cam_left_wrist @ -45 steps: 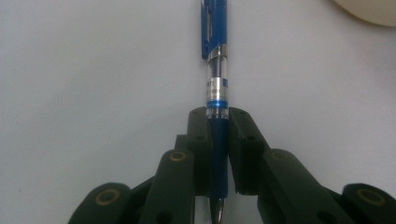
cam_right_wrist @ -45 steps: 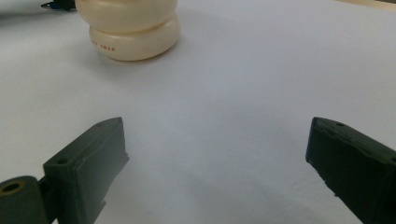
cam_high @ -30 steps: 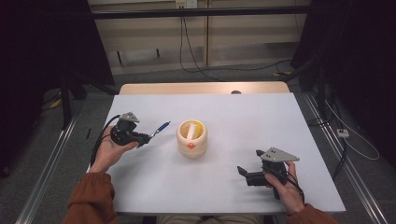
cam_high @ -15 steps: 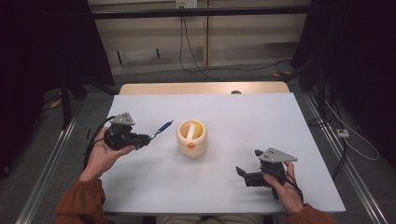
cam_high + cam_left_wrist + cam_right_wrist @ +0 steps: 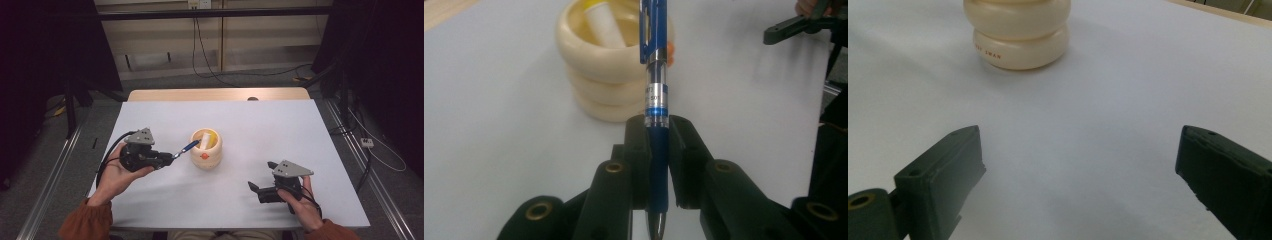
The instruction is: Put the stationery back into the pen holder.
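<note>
The left hand-held gripper [image 5: 170, 158] is clamping a blue pen [image 5: 655, 80] by its lower barrel, the jaws pressing on both sides of it in the left gripper view, with the clip end pointing away from the hand toward a cream cup [image 5: 206, 148] in the middle of the white desk [image 5: 300, 130]. In the high view the pen's far end is hanging just at the cup's near rim, above the desk rather than inside the cup. A white tube with a yellow end [image 5: 600, 25] is already leaning inside it.

To do this step well, I would judge that the pen needs tipping more upright and centring over the opening, clear of the tube, before the jaws are let go, so that it is dropping in rather than catching on the rim or tipping the cup.

The right hand-held gripper [image 5: 260, 191] is resting low near the desk's front right, well apart from the cup, its jaws spread wide with nothing between them.

Small reddish lettering on the cup's lowest ring [image 5: 990, 52] is ending in "SWAN"; the print on the pen's band is too blurred to read.
</note>
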The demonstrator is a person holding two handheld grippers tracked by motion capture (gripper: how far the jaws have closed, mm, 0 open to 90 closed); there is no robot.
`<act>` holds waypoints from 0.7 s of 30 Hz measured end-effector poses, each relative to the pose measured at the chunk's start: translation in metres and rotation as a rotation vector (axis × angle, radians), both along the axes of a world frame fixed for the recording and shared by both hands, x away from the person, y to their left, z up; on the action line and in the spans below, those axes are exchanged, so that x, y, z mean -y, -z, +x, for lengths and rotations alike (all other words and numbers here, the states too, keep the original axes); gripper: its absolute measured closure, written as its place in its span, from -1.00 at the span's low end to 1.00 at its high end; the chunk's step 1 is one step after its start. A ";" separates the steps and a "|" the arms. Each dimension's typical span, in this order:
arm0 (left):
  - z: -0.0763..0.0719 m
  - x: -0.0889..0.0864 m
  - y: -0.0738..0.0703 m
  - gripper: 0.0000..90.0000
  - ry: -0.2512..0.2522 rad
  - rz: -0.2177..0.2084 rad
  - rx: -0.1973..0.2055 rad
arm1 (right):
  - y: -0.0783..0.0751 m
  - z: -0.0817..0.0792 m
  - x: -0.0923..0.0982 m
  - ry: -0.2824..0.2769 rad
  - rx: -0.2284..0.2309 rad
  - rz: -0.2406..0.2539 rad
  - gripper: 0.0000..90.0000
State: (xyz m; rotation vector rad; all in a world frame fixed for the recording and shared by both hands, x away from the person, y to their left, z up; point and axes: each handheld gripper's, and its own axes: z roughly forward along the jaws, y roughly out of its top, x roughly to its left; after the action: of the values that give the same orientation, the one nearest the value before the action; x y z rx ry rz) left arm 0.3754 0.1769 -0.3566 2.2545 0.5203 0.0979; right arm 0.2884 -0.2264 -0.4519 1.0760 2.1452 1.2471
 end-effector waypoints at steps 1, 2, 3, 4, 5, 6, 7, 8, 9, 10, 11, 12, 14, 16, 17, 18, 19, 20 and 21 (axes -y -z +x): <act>-0.002 0.004 0.001 0.78 0.008 -0.003 -0.004 | 0.000 0.000 -0.001 -0.001 0.000 -0.002 -0.89; -0.003 0.008 0.001 0.78 0.018 0.004 -0.003 | 0.000 -0.001 -0.002 -0.005 0.001 -0.002 -0.89; -0.004 0.011 0.002 0.78 0.026 0.006 -0.004 | -0.001 -0.001 -0.004 -0.014 0.005 -0.006 -0.89; -0.005 0.014 0.003 0.78 0.035 0.010 -0.005 | 0.000 -0.002 -0.005 -0.023 0.009 -0.013 -0.89; -0.006 0.018 0.004 0.78 0.045 0.013 -0.009 | 0.000 -0.002 -0.007 -0.032 0.007 -0.018 -0.89; -0.007 0.021 0.004 0.78 0.054 0.020 -0.010 | 0.000 -0.003 -0.008 -0.053 0.003 -0.025 -0.90; -0.008 0.025 0.005 0.78 0.061 0.026 -0.016 | 0.000 -0.004 -0.010 -0.071 0.003 -0.032 -0.90; -0.008 0.028 0.006 0.78 0.069 0.033 -0.014 | 0.000 -0.004 -0.012 -0.080 0.005 -0.038 -0.89; -0.008 0.032 0.007 0.78 0.074 0.035 -0.017 | 0.000 -0.004 -0.014 -0.084 0.007 -0.043 -0.88; -0.008 0.035 0.007 0.78 0.086 0.048 -0.016 | 0.000 -0.004 -0.016 -0.090 0.005 -0.049 -0.88; -0.008 0.038 0.007 0.78 0.090 0.045 -0.017 | -0.001 -0.003 -0.018 -0.084 0.014 -0.058 -0.86; -0.008 0.041 0.006 0.78 0.100 0.053 -0.014 | -0.002 -0.003 -0.020 -0.080 0.017 -0.068 -0.84; -0.008 0.046 0.006 0.78 0.105 0.053 -0.013 | -0.004 -0.001 -0.023 -0.085 0.006 -0.068 -0.85; -0.009 0.052 0.010 0.78 0.107 0.046 -0.024 | -0.004 0.000 -0.027 -0.102 -0.004 -0.074 -0.86; -0.010 0.056 0.013 0.78 0.119 0.063 -0.026 | -0.004 -0.001 -0.028 -0.122 -0.005 -0.071 -0.88; -0.011 0.060 0.017 0.78 0.130 0.075 -0.033 | -0.004 -0.001 -0.029 -0.136 -0.004 -0.079 -0.90; -0.012 0.064 0.020 0.78 0.136 0.081 -0.041 | -0.004 -0.002 -0.031 -0.139 0.000 -0.093 -0.87; -0.012 0.067 0.021 0.78 0.144 0.089 -0.039 | -0.004 -0.003 -0.031 -0.146 0.002 -0.102 -0.86; -0.014 0.070 0.023 0.78 0.144 0.086 -0.044 | -0.004 -0.003 -0.032 -0.157 -0.001 -0.104 -0.84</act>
State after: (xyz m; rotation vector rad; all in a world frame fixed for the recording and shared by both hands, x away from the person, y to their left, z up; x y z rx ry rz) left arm 0.3617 0.1072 -0.3793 2.3748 0.3813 -0.0032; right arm 0.2852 -0.1945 -0.4475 0.8807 2.3053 1.1867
